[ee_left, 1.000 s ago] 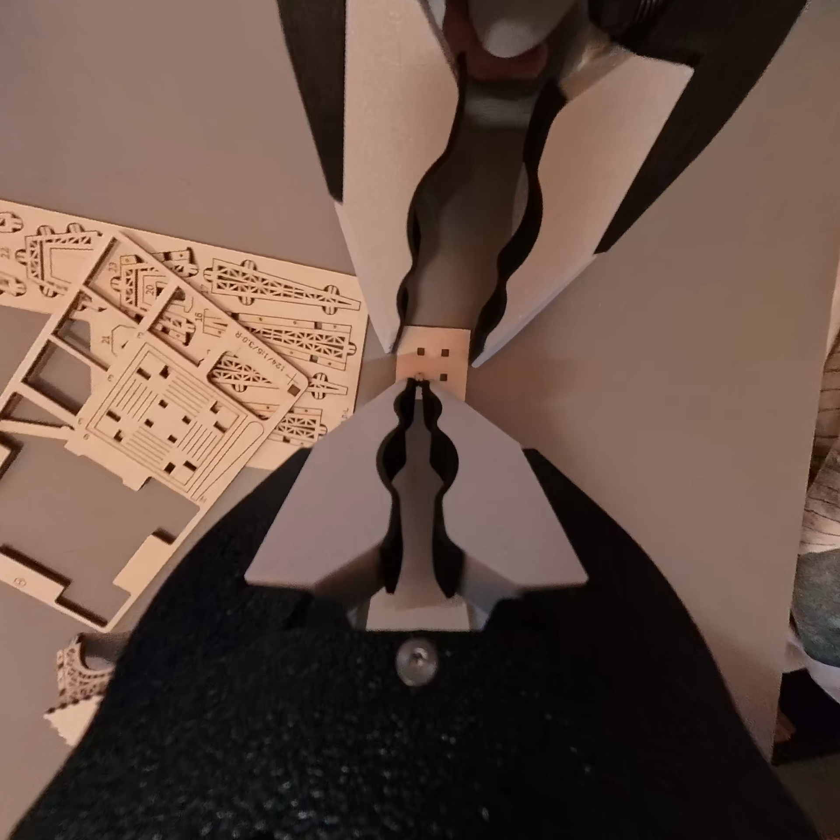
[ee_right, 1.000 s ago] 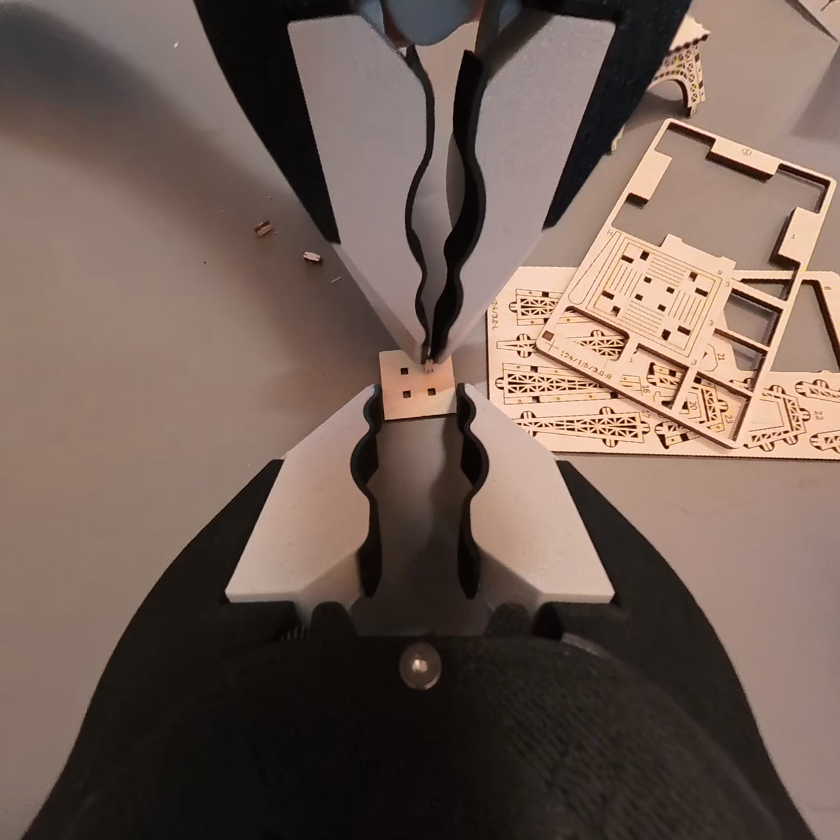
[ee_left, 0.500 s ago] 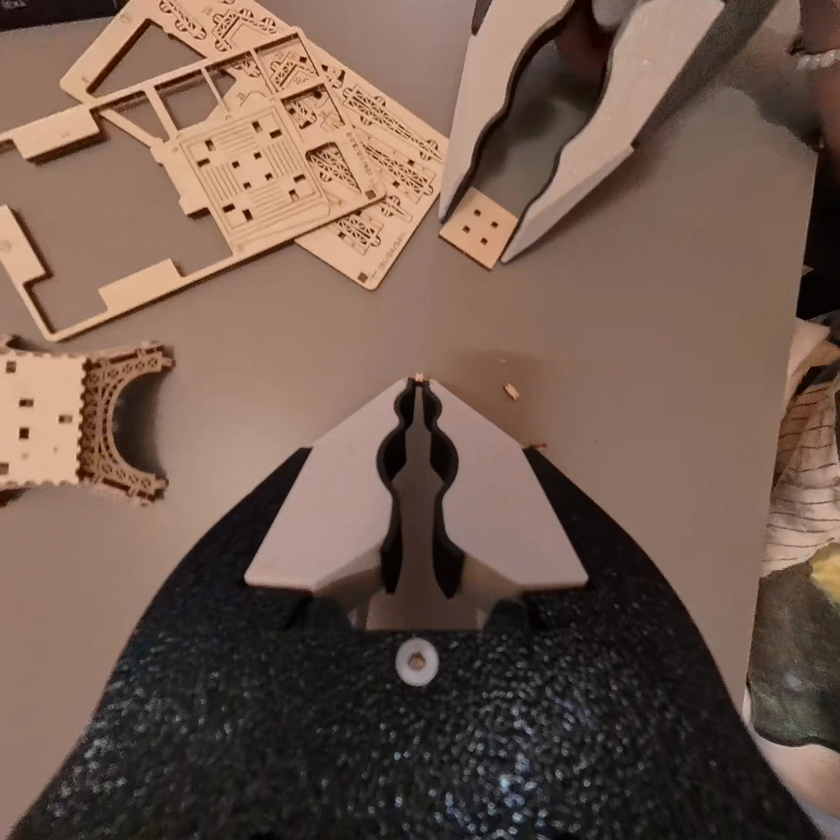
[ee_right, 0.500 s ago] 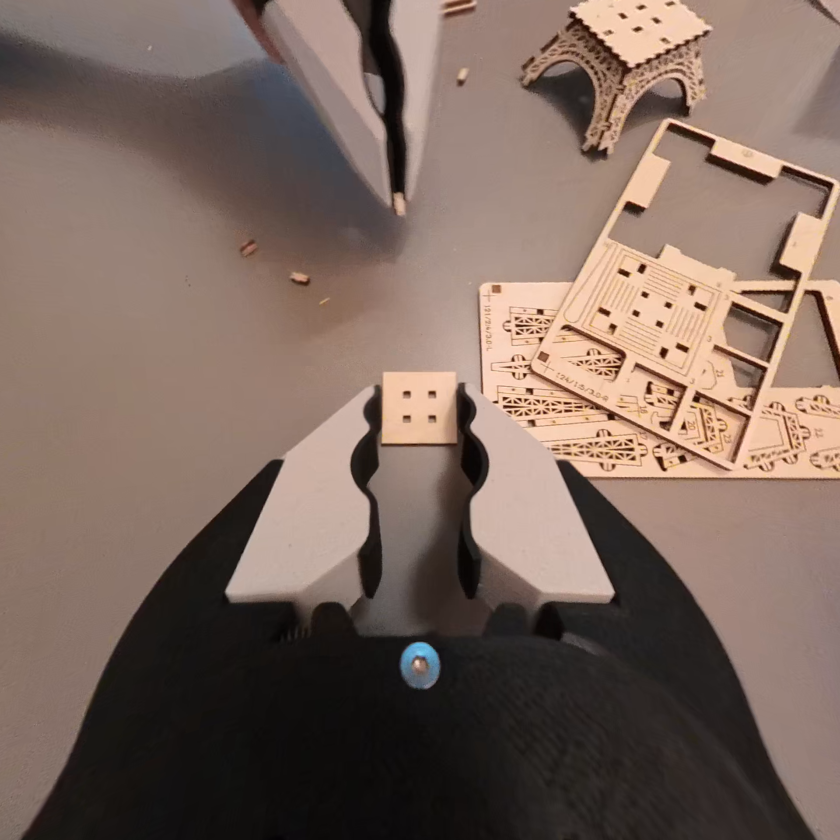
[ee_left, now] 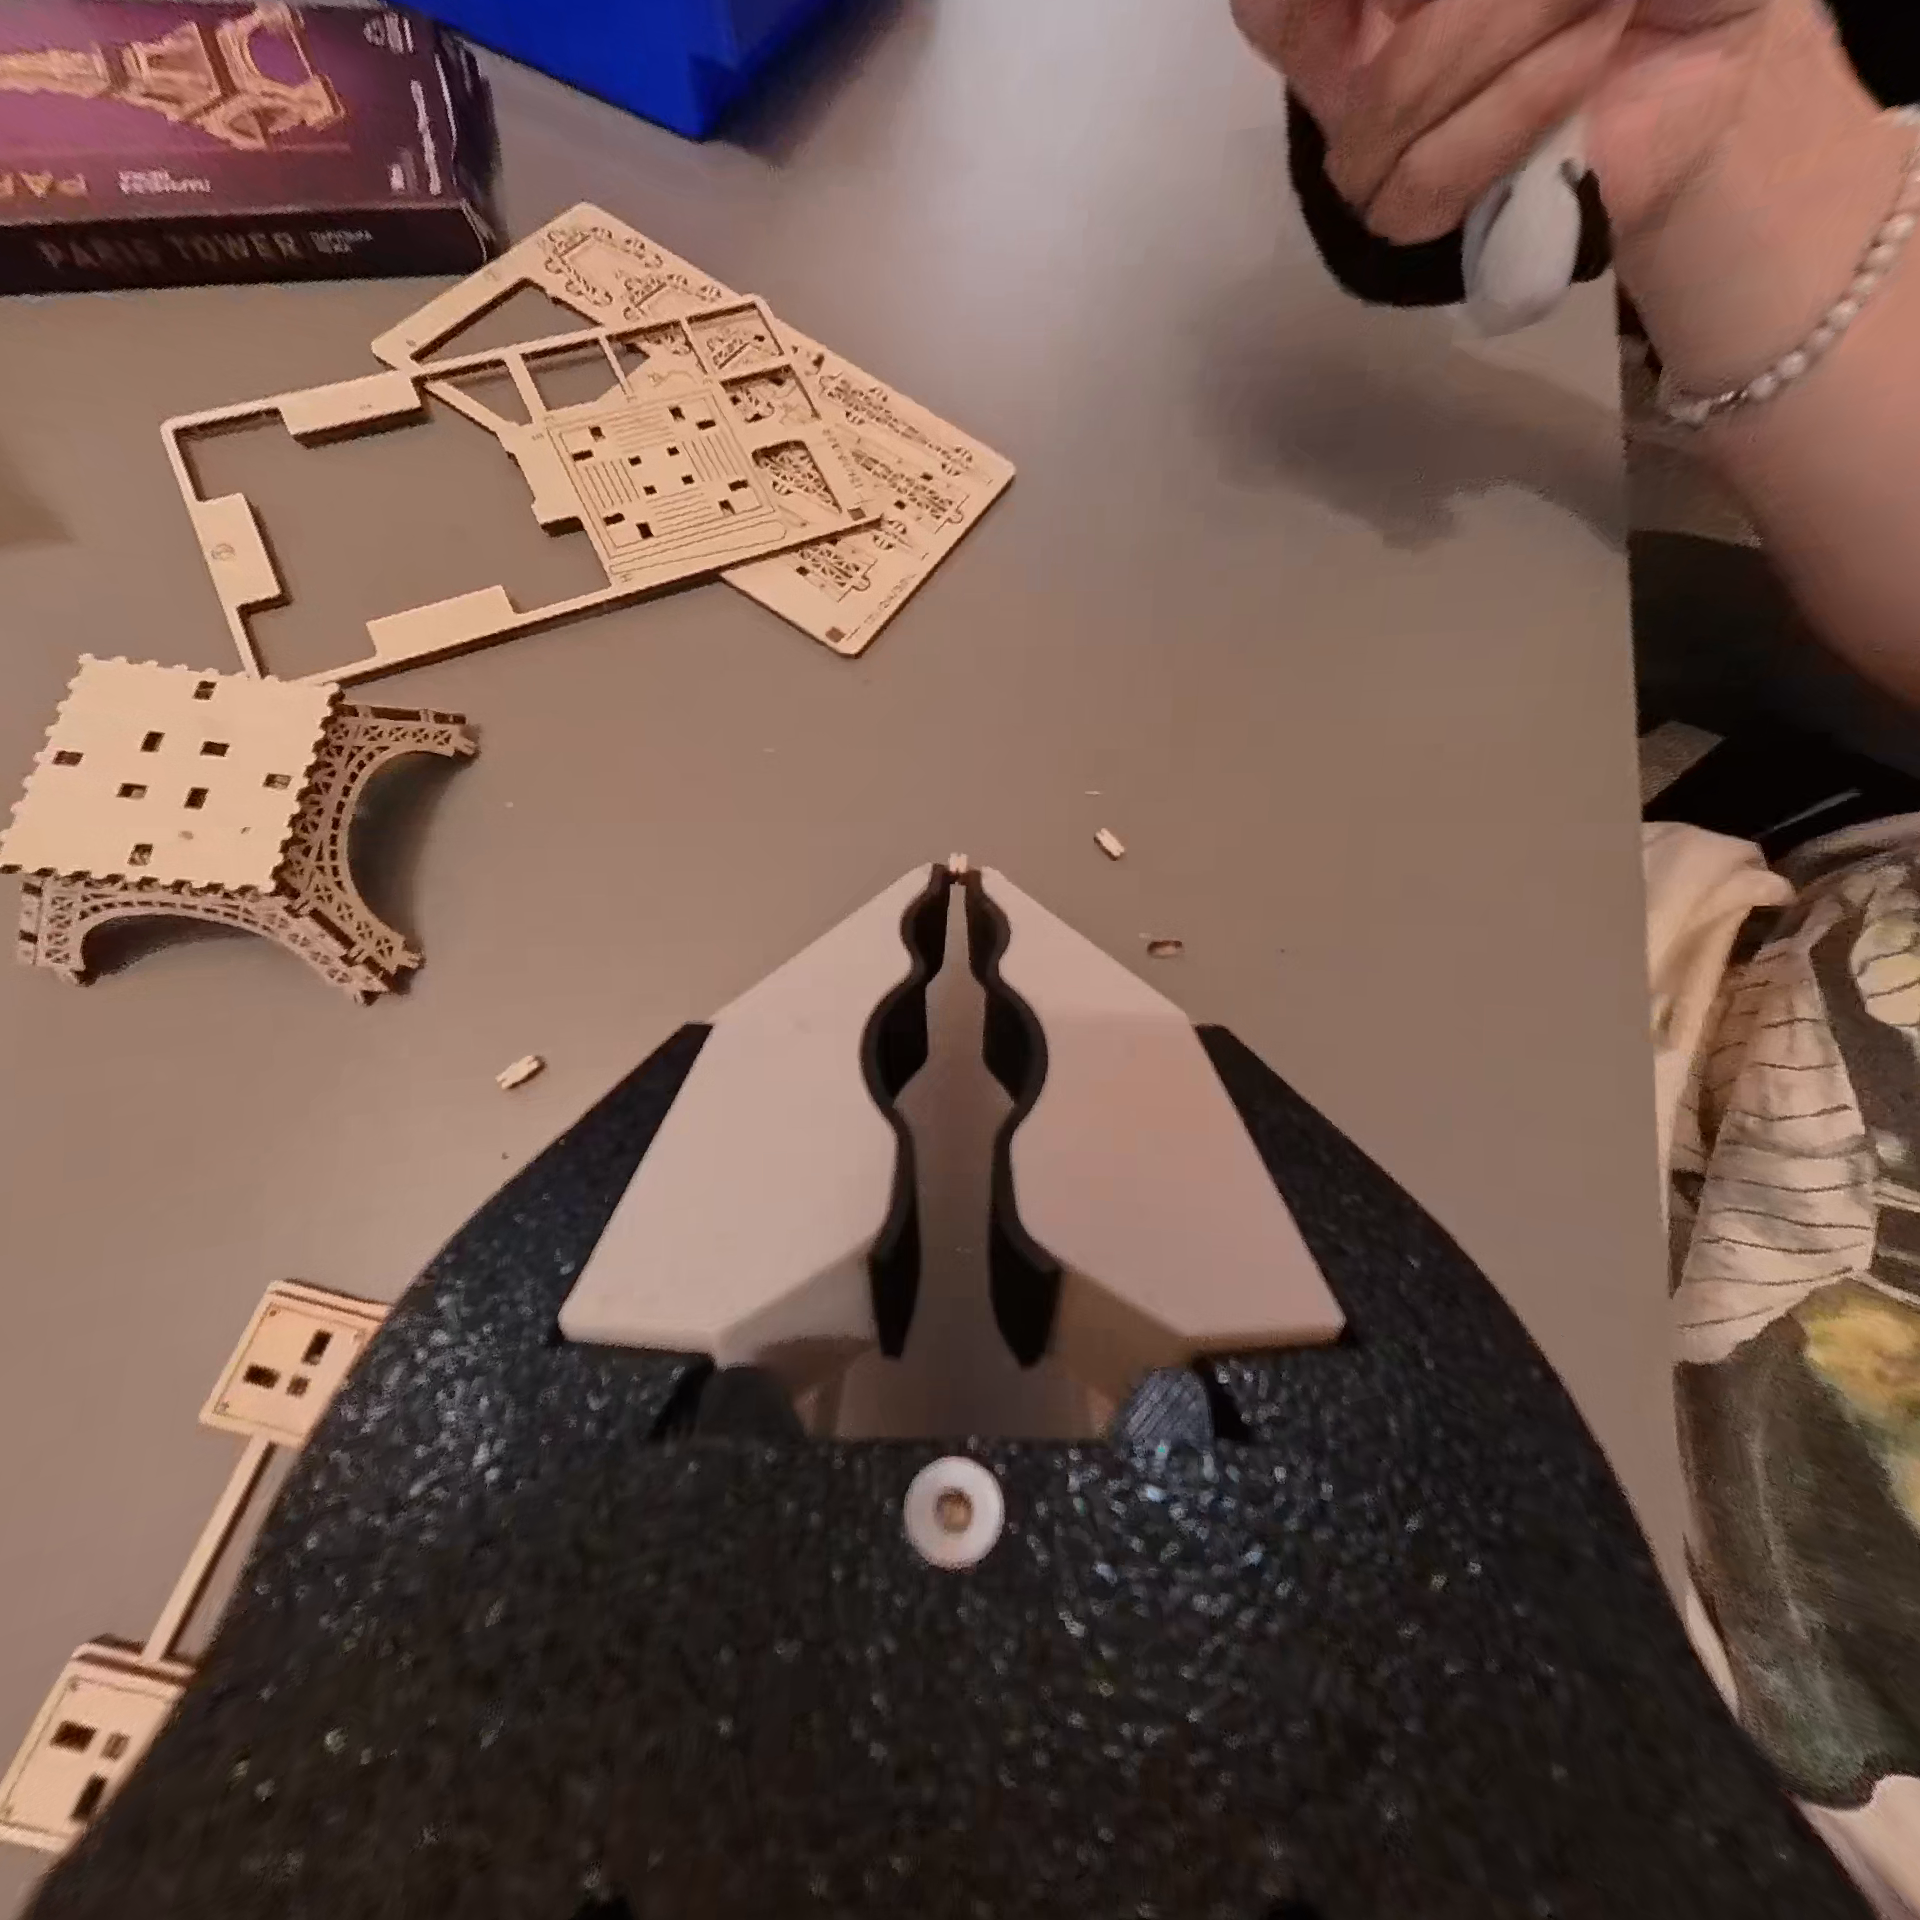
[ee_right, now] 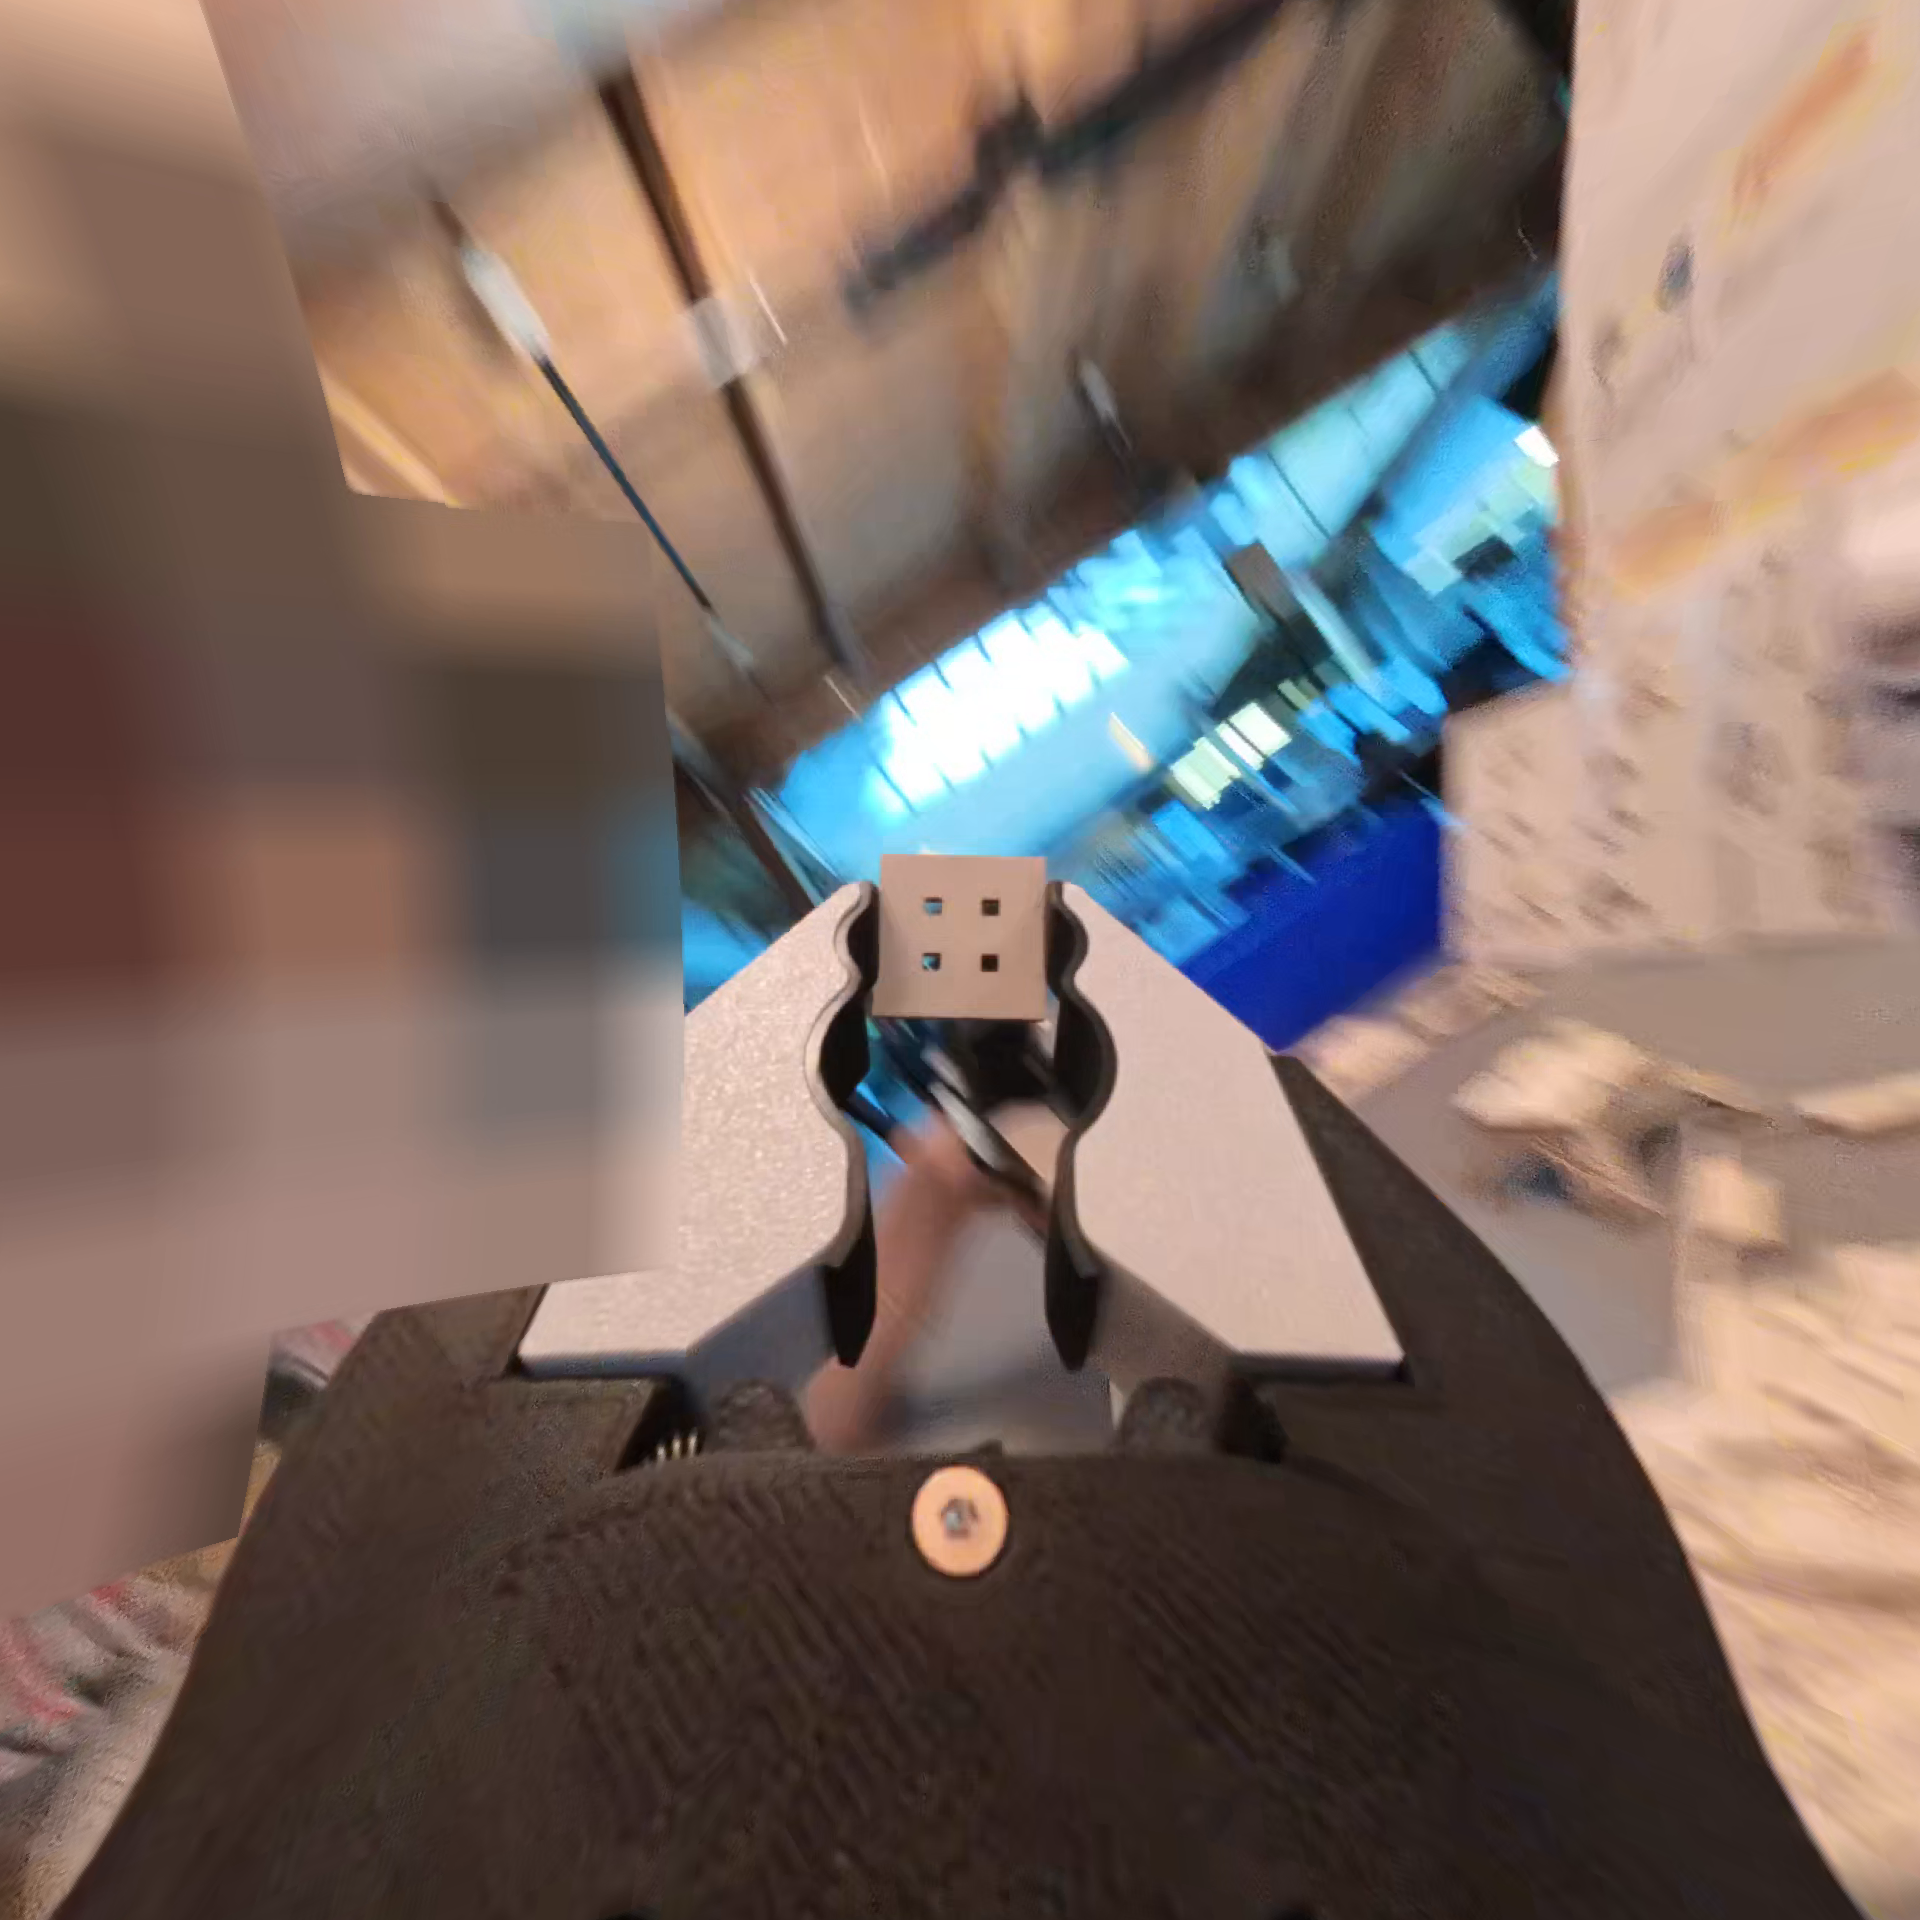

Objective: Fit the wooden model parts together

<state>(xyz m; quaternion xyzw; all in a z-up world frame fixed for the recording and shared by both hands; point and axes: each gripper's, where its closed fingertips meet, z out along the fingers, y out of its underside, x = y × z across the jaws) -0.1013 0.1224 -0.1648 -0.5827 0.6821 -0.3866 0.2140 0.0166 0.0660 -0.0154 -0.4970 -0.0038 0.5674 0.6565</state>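
My left gripper [ee_left: 957,871] is shut on a tiny wooden peg [ee_left: 957,861] at its tips, held above the grey table [ee_left: 1299,790]. My right gripper [ee_right: 961,914] is shut on a small square wooden plate [ee_right: 961,938] with four square holes, lifted up and tilted so the background is a blurred room. The assembled wooden tower base [ee_left: 197,821] stands at the left of the left wrist view. Two stacked wooden part sheets [ee_left: 623,468] lie behind it. A hand [ee_left: 1455,114] holding the right gripper's handle shows at top right.
A dark model box [ee_left: 229,135] and a blue object [ee_left: 644,52] lie at the table's far edge. Several loose wooden bits [ee_left: 1110,843] are scattered near my left fingertips. Another part frame [ee_left: 260,1382] lies at lower left. The table's right edge [ee_left: 1631,727] borders patterned clothing [ee_left: 1787,1143]. Left tips to right tips: about 20 cm.
The two grippers have moved apart. My right gripper has swung up off the table with the square plate, so its view is blurred. My left gripper pulled back with the peg.
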